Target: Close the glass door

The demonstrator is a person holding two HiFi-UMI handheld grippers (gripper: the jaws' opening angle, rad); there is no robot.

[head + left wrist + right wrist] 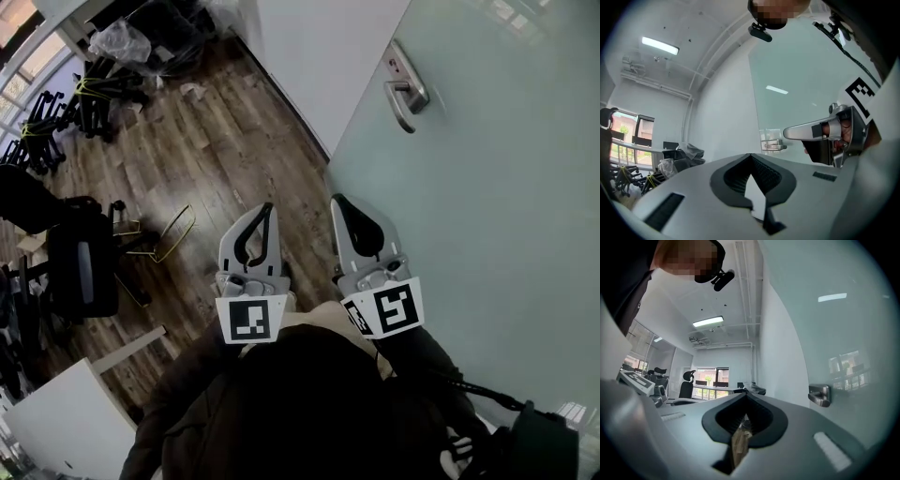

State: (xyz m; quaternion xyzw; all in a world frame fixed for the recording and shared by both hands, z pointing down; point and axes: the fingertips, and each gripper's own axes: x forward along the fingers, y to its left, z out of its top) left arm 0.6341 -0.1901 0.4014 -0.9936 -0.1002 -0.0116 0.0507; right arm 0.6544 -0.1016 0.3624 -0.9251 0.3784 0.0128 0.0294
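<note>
Far left in the head view: office chairs (84,267) on the wood floor (216,141), well apart from the work. Next, the left tongs (266,212), pointed forward over the floor, tips pressed together, gripping nothing. Just beside them, the right tongs (341,204), likewise closed tip to tip and empty, near the free edge of the glass door (487,216). Further right and ahead, the handle (406,91), mounted close to that edge, touched by neither pair. Past the edge, a white wall (309,56).

Judged as the approach step: door taken to be open, no contact yet with pane or handle. Next move probably for the right tongs, being the nearer. Reach forward to the handle and hook or press it, or lay the closed tips on the pane beside it, then carry the door round toward its frame in one steady arc. Better not to jab the glass. Direction of swing: cannot tell, frame not in view.

Only in the head view: the floor, both tongs side by side, and the gap between their tips and the handle. Only in the left gripper view: the right tongs (787,133) seen from the side, a hand (843,132) at their trigger, the handle (772,146) small beyond them. Only in the right gripper view: the handle (819,395) end-on, off to the right of the closed tips (746,398), with a ceiling lamp (708,322) and the long room behind.
</note>
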